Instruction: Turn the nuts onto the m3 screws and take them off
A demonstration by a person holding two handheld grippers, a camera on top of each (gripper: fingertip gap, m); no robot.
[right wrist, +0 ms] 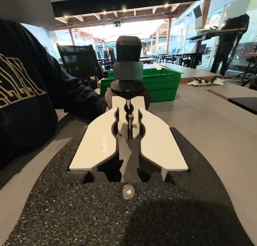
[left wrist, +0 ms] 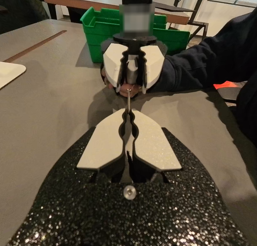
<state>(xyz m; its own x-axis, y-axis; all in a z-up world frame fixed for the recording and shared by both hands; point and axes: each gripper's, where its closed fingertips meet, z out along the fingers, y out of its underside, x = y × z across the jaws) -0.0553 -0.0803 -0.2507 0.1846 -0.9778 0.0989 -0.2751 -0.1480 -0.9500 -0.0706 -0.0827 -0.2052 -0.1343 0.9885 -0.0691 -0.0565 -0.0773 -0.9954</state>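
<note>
My left gripper [left wrist: 128, 110] is shut on a thin silver screw [left wrist: 129, 100], pinched at one end by the fingertips. The screw points away from it, above the grey table [left wrist: 48, 100], toward my right gripper [left wrist: 130, 90]. A small round end piece [left wrist: 129, 90] sits at the screw's far tip; I cannot tell whether it is the head or a nut. In the right wrist view my right gripper [right wrist: 128, 109] is open. The screw [right wrist: 129, 122] and its round tip [right wrist: 130, 115] stand between its white fingers [right wrist: 105, 127] without touching either. The left gripper [right wrist: 129, 130] faces it.
Green plastic bins [left wrist: 97, 34] stand at the back of the table and also show in the right wrist view [right wrist: 159, 86]. A white tray corner [left wrist: 9, 73] lies at the left. A person's dark sleeve [left wrist: 194, 66] reaches in from the right. A black pad [right wrist: 243, 102] lies at the far right. Spacing between my two grippers at the tips: around 5 centimeters.
</note>
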